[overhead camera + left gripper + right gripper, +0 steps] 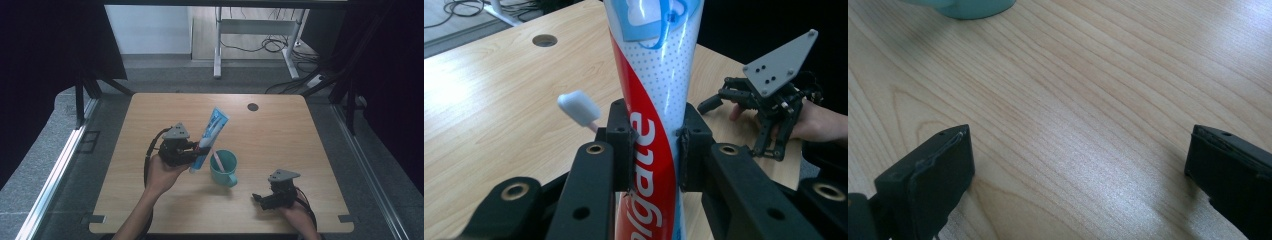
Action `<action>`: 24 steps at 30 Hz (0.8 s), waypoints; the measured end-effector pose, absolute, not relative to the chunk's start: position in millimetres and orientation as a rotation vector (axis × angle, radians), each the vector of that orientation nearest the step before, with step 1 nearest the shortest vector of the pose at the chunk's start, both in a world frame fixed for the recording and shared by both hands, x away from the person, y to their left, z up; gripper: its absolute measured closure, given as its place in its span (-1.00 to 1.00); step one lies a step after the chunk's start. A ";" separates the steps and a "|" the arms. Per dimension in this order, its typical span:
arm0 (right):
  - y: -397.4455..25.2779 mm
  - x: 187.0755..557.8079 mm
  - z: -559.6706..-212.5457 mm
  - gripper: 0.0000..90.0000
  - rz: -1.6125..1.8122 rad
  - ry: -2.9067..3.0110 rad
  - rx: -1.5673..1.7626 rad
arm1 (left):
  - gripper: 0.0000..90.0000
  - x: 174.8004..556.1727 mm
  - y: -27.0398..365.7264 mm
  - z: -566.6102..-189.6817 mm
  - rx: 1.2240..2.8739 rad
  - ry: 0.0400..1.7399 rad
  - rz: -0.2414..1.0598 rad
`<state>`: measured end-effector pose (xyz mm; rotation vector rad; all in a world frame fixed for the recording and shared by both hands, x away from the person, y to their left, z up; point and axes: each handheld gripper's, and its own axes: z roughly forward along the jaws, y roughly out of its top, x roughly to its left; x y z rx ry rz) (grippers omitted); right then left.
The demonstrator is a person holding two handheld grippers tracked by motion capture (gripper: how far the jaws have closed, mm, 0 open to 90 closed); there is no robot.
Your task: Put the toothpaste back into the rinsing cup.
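A white, red and blue toothpaste tube [210, 136] is held off the table at a tilt, with my left gripper [199, 151] shut on its lower part. In the left gripper view the jaws clamp the toothpaste tube [655, 100] from both sides. A teal mug [223, 168] stands just right of the tube's lower end, with a toothbrush [218, 161] in it; the toothbrush head [578, 108] shows beside the tube. My right gripper [261, 199] rests low on the table at the front right, open, over bare wood [1083, 130]. The mug's base [968, 7] lies far ahead.
The wooden table [280, 135] has a round cable hole [252, 107] near its far edge. A white desk frame and cables stand on the floor beyond. Dark curtains flank both sides. A hand holds the right gripper [774, 105] in the left gripper view.
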<state>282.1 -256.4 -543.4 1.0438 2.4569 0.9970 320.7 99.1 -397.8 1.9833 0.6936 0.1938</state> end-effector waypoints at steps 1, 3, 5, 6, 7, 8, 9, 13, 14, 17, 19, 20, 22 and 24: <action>-256.4 282.1 -543.5 -1.00 0.997 2.456 1.042 | 0.63 321.6 95.8 -398.2 1.978 0.692 0.194; -256.4 282.2 -543.5 -1.00 0.997 2.456 1.042 | 0.63 321.9 94.1 -398.3 1.978 0.691 0.196; -256.3 282.1 -543.4 -1.00 0.997 2.457 1.044 | 0.63 322.6 90.4 -398.5 1.977 0.689 0.201; -256.3 282.1 -543.4 -1.00 0.997 2.457 1.044 | 0.63 323.0 88.5 -398.4 1.979 0.688 0.205; -256.4 282.2 -543.5 -1.00 0.997 2.456 1.041 | 0.63 323.0 86.2 -398.6 1.978 0.687 0.211; -256.4 282.1 -543.5 -1.00 0.998 2.456 1.042 | 0.63 323.2 84.2 -398.6 1.978 0.686 0.213; -256.3 282.1 -543.4 -1.00 0.997 2.457 1.044 | 0.63 324.0 80.4 -398.7 1.975 0.683 0.215; -256.4 282.2 -543.5 -1.00 0.997 2.456 1.042 | 0.63 325.9 72.7 -398.4 1.971 0.678 0.222; -256.4 282.1 -543.4 -1.00 0.998 2.456 1.045 | 0.63 326.3 70.9 -398.3 1.973 0.676 0.226; -256.4 282.1 -543.4 -1.00 0.997 2.456 1.045 | 0.63 327.3 67.3 -398.4 1.970 0.677 0.228; -256.4 282.1 -543.4 -1.00 0.998 2.456 1.045 | 0.63 329.1 62.5 -398.7 1.966 0.676 0.232; -256.3 282.1 -543.4 -1.00 0.997 2.456 1.045 | 0.63 329.1 62.5 -398.7 1.966 0.676 0.232; -256.4 282.1 -543.5 -1.00 0.997 2.456 1.043 | 0.63 330.7 59.4 -399.2 1.966 0.675 0.238; -256.4 282.1 -543.5 -1.00 0.997 2.456 1.043 | 0.63 332.2 55.7 -399.8 1.965 0.675 0.245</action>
